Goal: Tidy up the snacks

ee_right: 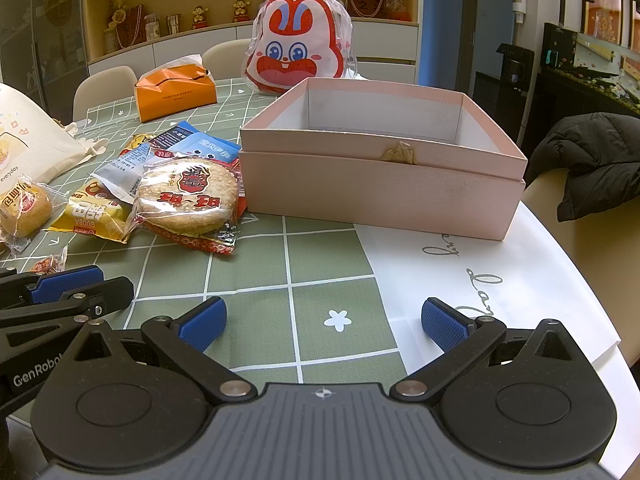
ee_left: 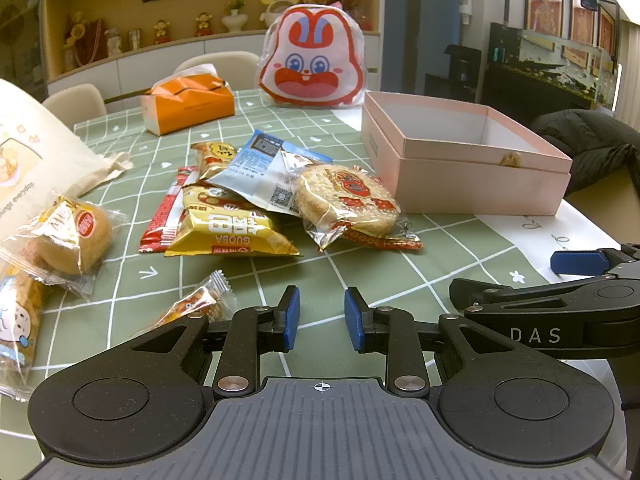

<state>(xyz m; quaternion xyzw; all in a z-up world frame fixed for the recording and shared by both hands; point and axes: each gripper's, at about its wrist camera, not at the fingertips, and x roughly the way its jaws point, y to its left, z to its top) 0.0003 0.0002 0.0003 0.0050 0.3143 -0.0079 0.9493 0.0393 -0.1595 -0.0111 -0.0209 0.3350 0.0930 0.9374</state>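
A heap of snacks lies on the green checked tablecloth (ee_left: 360, 264): a round rice cracker (ee_left: 348, 196) (ee_right: 188, 194), a yellow Guoba bag (ee_left: 232, 232) (ee_right: 94, 216), a blue-white packet (ee_left: 264, 164) and a red stick pack (ee_left: 164, 216). A wrapped bun (ee_left: 72, 236) lies further left. An open pink box (ee_left: 472, 176) (ee_right: 380, 192) stands right of the heap, and no snacks show inside it. My left gripper (ee_left: 322, 318) hovers near the front edge, its pads a narrow gap apart with nothing between. My right gripper (ee_right: 324, 324) stands wide open and empty, in front of the box.
A bunny-face bag (ee_left: 316, 60) and an orange tissue box (ee_left: 188, 104) stand at the back. A cream tote (ee_left: 32, 152) lies at the left. A small wrapped candy (ee_left: 196, 304) sits by the left finger. A white paper sheet (ee_right: 500, 280) and a black jacket (ee_right: 600, 152) are at the right.
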